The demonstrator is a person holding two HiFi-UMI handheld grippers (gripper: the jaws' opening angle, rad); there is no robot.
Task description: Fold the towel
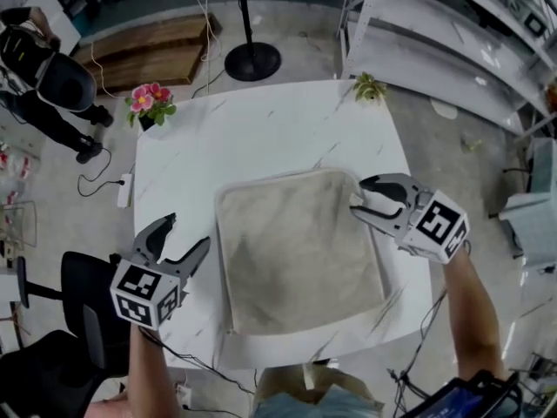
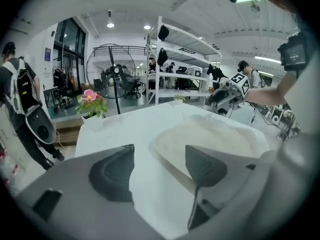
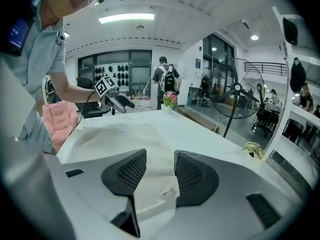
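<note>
Two tools, both spread, nothing pinched. Left tool (image 1: 187,232) hangs over bare desk (image 1: 261,129), towel (image 1: 296,251) just to its right. Right tool (image 1: 359,195) sits at the towel's far corner, cloth showing below its gap. Towel lies flat between them.

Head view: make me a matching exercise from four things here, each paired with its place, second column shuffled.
1 towel
2 pink flowers
3 green plant
4 left gripper

A far right corner of the table
B left of the towel, jaws apart
C lying mid-table
D far left corner of the table

Pairs: 1-C, 2-D, 3-A, 4-B
</note>
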